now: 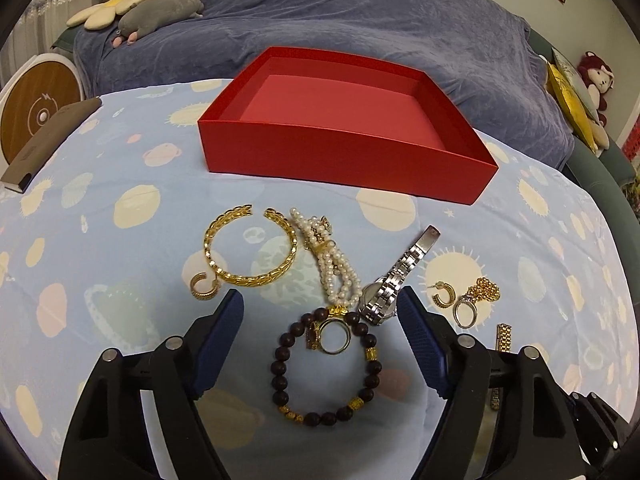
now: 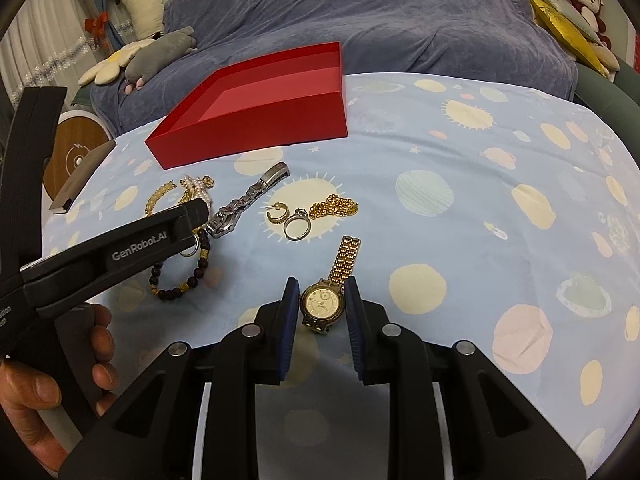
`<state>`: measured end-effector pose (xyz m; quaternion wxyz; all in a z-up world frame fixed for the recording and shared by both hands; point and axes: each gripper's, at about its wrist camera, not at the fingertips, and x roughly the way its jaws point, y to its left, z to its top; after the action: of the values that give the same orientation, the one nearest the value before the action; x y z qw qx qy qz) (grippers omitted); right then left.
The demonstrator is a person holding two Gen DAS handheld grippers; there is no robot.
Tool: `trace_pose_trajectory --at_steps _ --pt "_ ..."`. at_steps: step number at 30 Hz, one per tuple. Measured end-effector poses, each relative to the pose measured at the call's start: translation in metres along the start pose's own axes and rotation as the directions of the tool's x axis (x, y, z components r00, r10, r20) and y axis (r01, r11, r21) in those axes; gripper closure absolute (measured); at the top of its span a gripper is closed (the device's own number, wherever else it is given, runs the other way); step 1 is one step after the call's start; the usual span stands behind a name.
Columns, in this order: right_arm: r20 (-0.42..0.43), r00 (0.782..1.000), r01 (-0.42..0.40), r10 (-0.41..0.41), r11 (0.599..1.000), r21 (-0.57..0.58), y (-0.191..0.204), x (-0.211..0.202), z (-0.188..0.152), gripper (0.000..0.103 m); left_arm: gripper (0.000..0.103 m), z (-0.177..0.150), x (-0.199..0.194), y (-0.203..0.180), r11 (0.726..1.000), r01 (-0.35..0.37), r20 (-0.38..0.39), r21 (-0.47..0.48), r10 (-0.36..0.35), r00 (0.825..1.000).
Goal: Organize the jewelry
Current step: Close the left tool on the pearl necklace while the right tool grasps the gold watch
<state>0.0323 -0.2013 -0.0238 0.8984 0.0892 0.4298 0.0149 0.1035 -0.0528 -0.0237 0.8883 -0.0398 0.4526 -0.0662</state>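
Planet-print bedsheet [image 1: 120, 168] carries everything — red box [image 1: 344, 156] well beyond both jaws. Left gripper [image 1: 320, 308] stands wide, gripping nothing, bead bracelet [image 1: 326, 364] and ring [image 1: 335, 336] between its jaws. Right gripper [image 2: 322, 300] stands narrow, jaws flanking the gold watch [image 2: 323, 304]; contact unclear.

Red box [image 1: 340, 160] open on top, nothing overhanging it. Bare cloth [image 2: 480, 240] to the right lies unobstructed. Between box and tongs, the pearl bracelet [image 1: 332, 264], silver watch [image 1: 396, 276] and bangle [image 1: 248, 252] crowd the approach.
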Motion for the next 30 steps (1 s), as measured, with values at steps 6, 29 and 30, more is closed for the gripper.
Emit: trace_pose_trajectory --at_steps 6,29,30 --pt "-0.009 1.0 -0.005 0.005 1.0 0.013 -0.002 0.004 0.002 0.081 0.048 0.006 0.013 0.002 1.0 0.023 -0.015 -0.021 -0.024 1.0" --pt "0.011 1.0 -0.022 0.022 1.0 0.014 -0.001 -0.003 0.009 0.081 0.088 0.011 -0.015 0.007 0.998 0.07 0.037 -0.006 -0.069 0.997" --pt "0.016 1.0 -0.024 0.024 1.0 0.013 0.0 -0.005 0.01 0.081 0.088 0.01 -0.022 0.01 0.997 0.08 0.045 -0.008 -0.079 0.996"
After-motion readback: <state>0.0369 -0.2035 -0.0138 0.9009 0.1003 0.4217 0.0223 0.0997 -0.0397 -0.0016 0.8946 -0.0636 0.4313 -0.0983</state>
